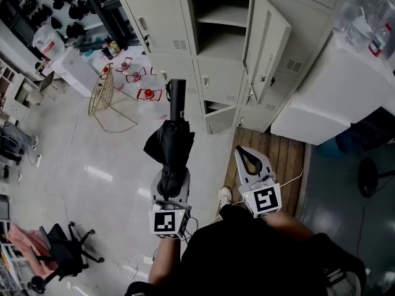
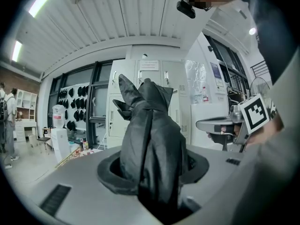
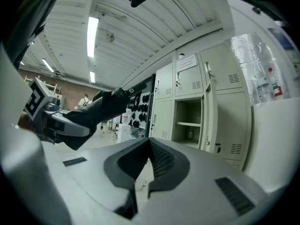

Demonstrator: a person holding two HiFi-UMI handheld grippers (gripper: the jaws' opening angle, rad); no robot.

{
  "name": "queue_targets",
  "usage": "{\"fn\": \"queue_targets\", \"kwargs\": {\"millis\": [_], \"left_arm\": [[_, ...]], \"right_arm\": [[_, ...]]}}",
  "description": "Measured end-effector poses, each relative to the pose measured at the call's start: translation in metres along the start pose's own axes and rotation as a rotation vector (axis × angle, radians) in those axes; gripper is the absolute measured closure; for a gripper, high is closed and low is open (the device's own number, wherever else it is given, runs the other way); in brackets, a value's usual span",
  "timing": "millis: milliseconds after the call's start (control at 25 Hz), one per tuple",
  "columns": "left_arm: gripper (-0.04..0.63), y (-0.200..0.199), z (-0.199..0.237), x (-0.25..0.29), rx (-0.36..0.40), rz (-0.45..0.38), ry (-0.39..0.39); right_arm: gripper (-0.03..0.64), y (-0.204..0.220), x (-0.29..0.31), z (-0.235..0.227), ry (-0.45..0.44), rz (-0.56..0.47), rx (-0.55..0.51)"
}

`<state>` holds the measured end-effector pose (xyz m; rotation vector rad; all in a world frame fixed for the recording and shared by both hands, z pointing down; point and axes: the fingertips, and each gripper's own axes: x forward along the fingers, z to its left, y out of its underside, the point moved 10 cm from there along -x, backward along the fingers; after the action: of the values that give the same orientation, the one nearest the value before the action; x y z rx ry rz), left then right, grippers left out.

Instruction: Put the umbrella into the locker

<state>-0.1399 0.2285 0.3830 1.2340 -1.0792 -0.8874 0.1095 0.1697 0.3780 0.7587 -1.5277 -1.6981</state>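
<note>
Left gripper (image 1: 172, 182) clamps the folded umbrella (image 1: 171, 142), right gripper (image 1: 244, 151) closed empty: steer its far end into the open locker (image 1: 222, 20) at one o'clock.

Even, bright light from ceiling strip lights (image 2: 40, 3); fisheye distortion at edges

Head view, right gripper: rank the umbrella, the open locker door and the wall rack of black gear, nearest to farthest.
From the right gripper:
1. The umbrella, just to its left, held in the left gripper.
2. The open locker door, ahead and slightly to the right.
3. The wall rack of black gear, far off at the upper left.
</note>
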Motion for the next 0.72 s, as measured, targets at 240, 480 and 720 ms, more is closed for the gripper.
{"fn": "queue_targets", "kwargs": {"millis": [240,480,720], "left_arm": [[0.396,-0.008,-0.001,0.051,0.002,0.006,-0.003],[0.396,-0.005,0.009,0.081,0.007,0.026,0.008],[0.396,0.011,0.024,0.116,0.008,0.032,0.024]], "right_arm": [[0.618,0.002,0.037,-0.037,-0.024,-0.018,-0.018],[0.618,0.017,0.057,-0.052,-0.021,-0.007,0.016],[0.618,0.040,0.072,-0.060,-0.008,0.013,0.017]]}}
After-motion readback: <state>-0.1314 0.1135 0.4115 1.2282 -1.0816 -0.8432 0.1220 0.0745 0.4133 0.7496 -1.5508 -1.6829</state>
